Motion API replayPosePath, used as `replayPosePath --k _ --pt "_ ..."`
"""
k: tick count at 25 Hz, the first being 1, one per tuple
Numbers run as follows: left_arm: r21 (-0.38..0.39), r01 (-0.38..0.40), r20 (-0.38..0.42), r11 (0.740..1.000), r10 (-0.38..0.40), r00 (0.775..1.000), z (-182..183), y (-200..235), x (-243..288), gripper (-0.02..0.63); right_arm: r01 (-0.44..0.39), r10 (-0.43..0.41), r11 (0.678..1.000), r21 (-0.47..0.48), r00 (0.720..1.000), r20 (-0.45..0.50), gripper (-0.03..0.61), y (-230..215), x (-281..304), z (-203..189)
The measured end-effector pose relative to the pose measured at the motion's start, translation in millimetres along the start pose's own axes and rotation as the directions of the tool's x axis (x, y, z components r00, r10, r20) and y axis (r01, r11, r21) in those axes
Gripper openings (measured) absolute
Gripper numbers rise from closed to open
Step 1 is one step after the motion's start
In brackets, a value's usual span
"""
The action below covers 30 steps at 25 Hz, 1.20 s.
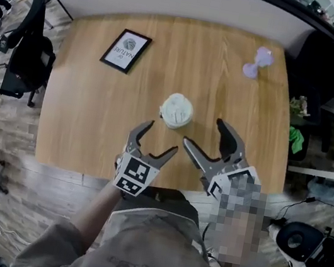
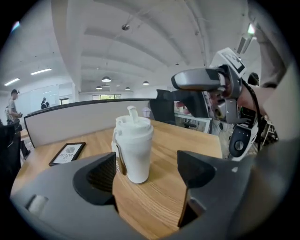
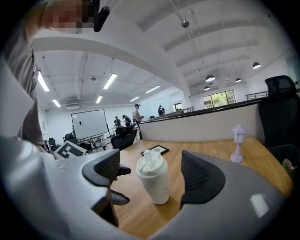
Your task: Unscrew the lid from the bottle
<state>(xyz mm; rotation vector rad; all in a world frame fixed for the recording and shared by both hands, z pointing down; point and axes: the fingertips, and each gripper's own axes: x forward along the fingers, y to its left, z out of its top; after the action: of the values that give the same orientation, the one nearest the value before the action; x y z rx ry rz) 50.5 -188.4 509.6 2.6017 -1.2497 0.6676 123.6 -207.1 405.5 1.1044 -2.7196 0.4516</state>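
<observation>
Grey shirt (image 1: 147, 247) of the person holding both tools, lowest in the head view and closest to the lens.

1. Black office chair (image 1: 29, 61), on the floor off the left edge of the table, at 9 o'clock from the table's middle.
2. Round-cornered wooden table (image 1: 93, 117), light grain, bearing items 3, 5 and 7.
3. Black picture frame (image 1: 125, 50), white card inside, lying flat at 10 o'clock from the bottle and well apart from it.
4. Left gripper (image 1: 161, 136), with its marker cube (image 1: 132, 176) close to the table's near edge. Its jaws are spread with nothing between the pads. It sits at 7 o'clock from the bottle, near but not touching.
5. White bottle (image 1: 176, 110), upright near the table's middle, beyond the tips of both grippers. The white lid (image 2: 133, 126), with a raised spout, is still on it.
6. Right gripper (image 1: 204, 133), at 5 o'clock from the bottle. Its jaws are spread wide and grip nothing, and the bottle stands clear ahead of the pads.
7. Small purple lamp (image 1: 258, 61), upright at 1 o'clock from the bottle, by the far right corner.
8. Dark chair (image 1: 330, 62), off the table's right edge at 2 o'clock.
</observation>
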Motion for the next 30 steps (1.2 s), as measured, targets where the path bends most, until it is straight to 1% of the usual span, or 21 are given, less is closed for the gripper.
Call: replayPosePath --k 2,7,12,14,16,19,23,25,28,30 --pt "0.006 0.015 0.008 1.000 -0.015 1.000 -9.4 4.2 14.9 0.410 0.011 -0.011 1.000 -0.003 1.000 -0.014 0.402 -5.5 7.0 -14.6" --pt "-0.033 0.047 0.041 0.998 -0.045 0.998 -32.0 0.6 47.3 0.408 0.019 -0.019 1.000 0.006 1.000 -0.016 0.402 -14.3 19.2 -38.4" --pt "-0.080 0.036 0.072 0.996 -0.031 0.997 -47.1 3.8 70.0 0.408 0.023 -0.023 1.000 -0.005 1.000 0.012 0.402 -14.8 31.4 -49.5" --pt "-0.077 0.034 0.098 0.996 -0.027 0.995 -48.6 6.8 76.6 0.407 0.007 -0.006 1.000 -0.025 1.000 0.029 0.402 -13.0 37.2 -49.5" --pt "-0.050 0.044 0.121 0.998 -0.038 0.992 -49.4 10.1 81.6 0.408 -0.037 0.040 0.997 -0.062 0.999 0.034 0.402 -9.0 43.9 -48.3" --pt "0.010 0.072 0.140 0.997 -0.073 0.987 -50.0 17.0 86.8 0.408 -0.117 0.121 0.986 -0.122 0.992 0.027 0.402 -4.4 54.7 -45.0" --pt "0.091 0.111 0.175 0.990 -0.125 0.976 -45.7 23.3 95.0 0.408 -0.179 0.186 0.968 -0.173 0.982 0.024 0.403 -4.0 66.3 -39.7" --pt "0.133 0.130 0.187 0.983 -0.154 0.970 -44.9 23.5 100.9 0.408 -0.203 0.209 0.961 -0.189 0.978 0.014 0.403 -0.8 72.3 -40.3" --pt "0.165 0.157 0.181 0.974 -0.187 0.966 -51.6 19.9 113.0 0.408 -0.215 0.218 0.957 -0.198 0.976 -0.004 0.403 1.8 81.2 -43.9" --pt "0.167 0.167 0.177 0.972 -0.196 0.965 -52.3 19.3 118.4 0.379 -0.215 0.220 0.956 -0.200 0.976 0.002 0.403 2.3 86.5 -44.6"
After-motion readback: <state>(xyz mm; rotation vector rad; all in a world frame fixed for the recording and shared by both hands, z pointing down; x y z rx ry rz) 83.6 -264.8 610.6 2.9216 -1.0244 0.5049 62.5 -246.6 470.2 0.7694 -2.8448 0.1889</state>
